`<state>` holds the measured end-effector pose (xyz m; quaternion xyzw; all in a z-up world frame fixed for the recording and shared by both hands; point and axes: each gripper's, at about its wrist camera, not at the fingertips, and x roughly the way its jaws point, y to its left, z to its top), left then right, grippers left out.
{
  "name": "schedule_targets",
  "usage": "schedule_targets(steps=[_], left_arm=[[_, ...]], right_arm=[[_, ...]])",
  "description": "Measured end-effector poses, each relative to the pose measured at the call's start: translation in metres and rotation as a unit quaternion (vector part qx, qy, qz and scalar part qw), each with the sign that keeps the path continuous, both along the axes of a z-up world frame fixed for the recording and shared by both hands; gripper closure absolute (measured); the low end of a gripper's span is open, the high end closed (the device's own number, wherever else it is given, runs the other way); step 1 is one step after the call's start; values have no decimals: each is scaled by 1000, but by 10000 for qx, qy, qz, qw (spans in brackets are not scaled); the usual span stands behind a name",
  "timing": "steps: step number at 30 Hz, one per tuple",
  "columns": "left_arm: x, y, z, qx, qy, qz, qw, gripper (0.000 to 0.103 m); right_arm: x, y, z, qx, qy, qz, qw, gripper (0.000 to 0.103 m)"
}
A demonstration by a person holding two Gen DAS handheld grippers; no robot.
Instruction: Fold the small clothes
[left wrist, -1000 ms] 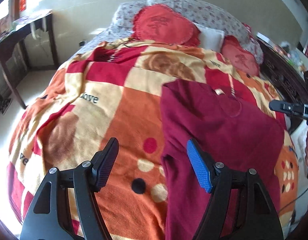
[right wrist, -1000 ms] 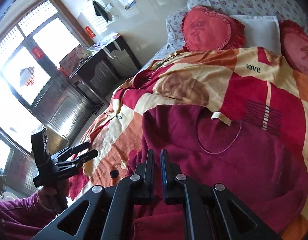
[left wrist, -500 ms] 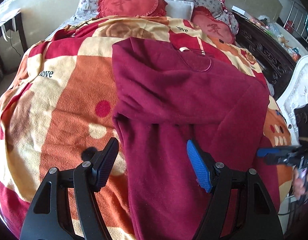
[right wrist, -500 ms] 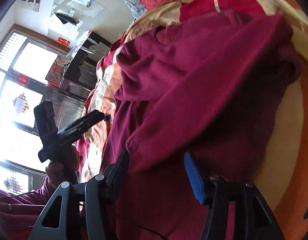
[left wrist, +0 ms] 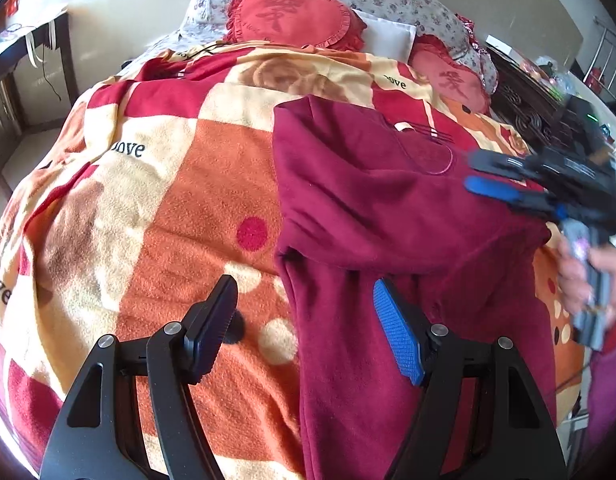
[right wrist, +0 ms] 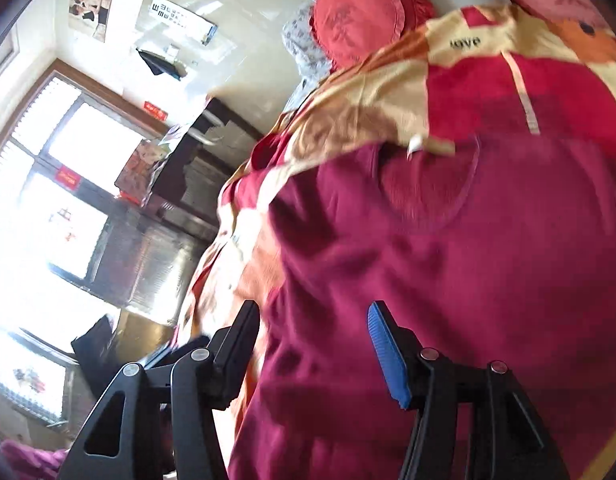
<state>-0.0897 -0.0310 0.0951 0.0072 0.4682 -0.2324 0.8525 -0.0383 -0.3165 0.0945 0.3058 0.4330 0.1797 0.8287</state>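
Observation:
A maroon sweatshirt (left wrist: 387, 208) lies flat on the right half of a patterned blanket (left wrist: 180, 184), one sleeve folded across its body and its collar label towards the pillows. My left gripper (left wrist: 304, 300) hovers open over the sweatshirt's left edge: blue pad above the cloth, black pad above the blanket, nothing gripped. A hand holds my right gripper (left wrist: 503, 178) over the sweatshirt's right shoulder, fingers apart and empty. In the blurred right wrist view, the right gripper (right wrist: 313, 320) is open just above the sweatshirt (right wrist: 447, 260).
Red heart-shaped cushions (left wrist: 292, 16) and floral pillows lie at the head of the bed. A dark desk (left wrist: 12, 60) stands on the left by the wall, and dark carved furniture (left wrist: 523, 108) on the right. Bright windows (right wrist: 68, 160) fill the left side.
The right gripper, shut a second ago, now stands open. It dipped to the sweatshirt's lower right, then came up over the shoulder near the collar. The left gripper stayed open, sinking slightly.

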Motion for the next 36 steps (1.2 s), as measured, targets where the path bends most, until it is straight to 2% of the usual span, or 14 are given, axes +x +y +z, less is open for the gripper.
schedule_targets(steps=[3, 6, 8, 10, 12, 14, 18, 20, 22, 24, 27, 30, 34, 36], left_arm=[[4, -3, 6, -138, 12, -57, 9999, 32], [-2, -12, 10, -437, 19, -401, 9982, 32], [-12, -22, 6, -596, 80, -834, 9947, 32], [-27, -35, 1, -514, 39, -1275, 9905, 32], [-48, -48, -2, -246, -258, -1725, 9844, 32], [-69, -59, -4, 69, -574, -2157, 9748, 32], [-103, -80, -11, 614, -1030, -3059, 9445, 32], [-118, -88, -17, 925, -1229, -3534, 9227, 32], [-129, -95, -26, 1424, -1548, -3790, 9012, 32], [-132, -97, -35, 1688, -1669, -3981, 8861, 32], [-138, -101, -50, 1991, -1879, -4314, 8596, 32], [-149, -106, -60, 2172, -2304, -4606, 8292, 32], [-155, -107, -58, 2000, -2525, -4846, 8133, 32], [-156, -113, -66, 2246, -2648, -4890, 8002, 32]], right_arm=[[25, 0, -9, -128, 306, -185, 9993, 48], [12, 3, 2, -40, 52, -117, 9999, 48], [-6, 2, 9, -151, -29, -61, 9999, 48], [-30, -2, 13, -304, -56, -78, 9995, 48], [-57, -12, 14, -272, -56, -169, 9995, 48], [-79, -24, 8, -141, 7, -309, 9994, 46], [-111, -40, -5, 60, 176, -614, 9979, 46], [-123, -47, -10, 150, 223, -746, 9968, 46], [-131, -54, -15, 332, 235, -898, 9951, 46], [-139, -61, -19, 530, 250, -1016, 9931, 46], [-146, -66, -19, 674, 212, -1108, 9913, 46], [-147, -69, -20, 710, 239, -1138, 9907, 46], [-147, -70, -20, 748, 257, -1127, 9905, 45], [-147, -70, -20, 756, 257, -1105, 9907, 45]])
